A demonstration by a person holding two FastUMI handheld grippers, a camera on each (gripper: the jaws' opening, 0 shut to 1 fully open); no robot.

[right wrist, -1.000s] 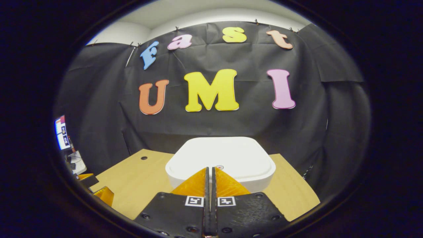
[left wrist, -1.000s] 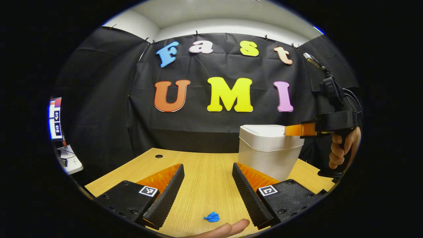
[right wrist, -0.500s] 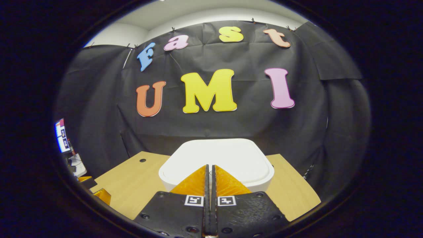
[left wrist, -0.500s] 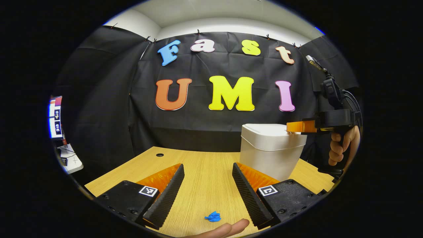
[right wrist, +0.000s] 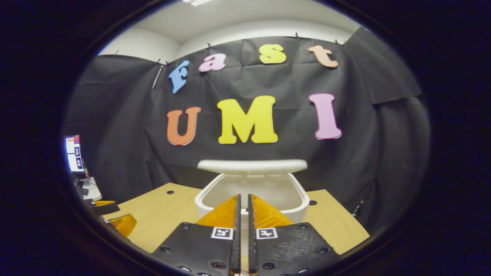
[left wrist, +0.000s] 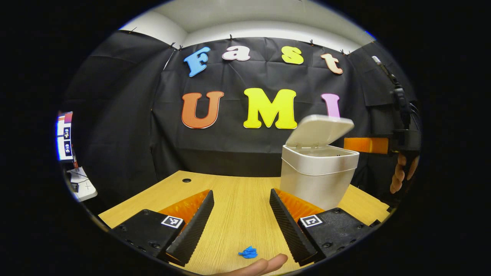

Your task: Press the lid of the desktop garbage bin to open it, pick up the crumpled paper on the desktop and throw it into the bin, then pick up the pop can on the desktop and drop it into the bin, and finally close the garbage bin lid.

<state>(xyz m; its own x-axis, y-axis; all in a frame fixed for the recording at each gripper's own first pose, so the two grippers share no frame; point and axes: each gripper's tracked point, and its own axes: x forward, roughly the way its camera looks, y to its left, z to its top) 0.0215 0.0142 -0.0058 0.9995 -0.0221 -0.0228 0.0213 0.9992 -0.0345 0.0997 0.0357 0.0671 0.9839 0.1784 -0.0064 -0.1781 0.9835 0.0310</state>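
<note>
Starting at the left of the left gripper view, a lit screen (left wrist: 63,136) sits beyond the worktop's edge, with a white device (left wrist: 82,186) below it. The worktop (left wrist: 238,207) is pale wood-grain laminate with a small round hole (left wrist: 186,180) near its far left corner. The left tool (left wrist: 241,218) hangs low over it with its ribbed, wedge-shaped fingers spread wide and nothing between them; bare wood lies ahead of the gap. A small blue crumpled scrap (left wrist: 248,252) rests on the worktop near the front edge, just beside a person's fingertip (left wrist: 264,264). Right of centre stands the garbage bin (left wrist: 316,180), smooth white plastic, rounded-square and tapering downward, near the worktop's right side. Its lid (left wrist: 320,130) is tilted up on the rear hinge, leaving the mouth open. Farther right, the right tool (left wrist: 366,145) is held level by a hand (left wrist: 402,174), its tip just beside the bin's rim and apart from the lid.

In the right gripper view, the right tool (right wrist: 242,203) shows its fingers nearly together, a thin slit between them, gripping nothing, just above the bin's near rim (right wrist: 251,209). The raised lid (right wrist: 252,166) is seen edge-on beyond.
</note>
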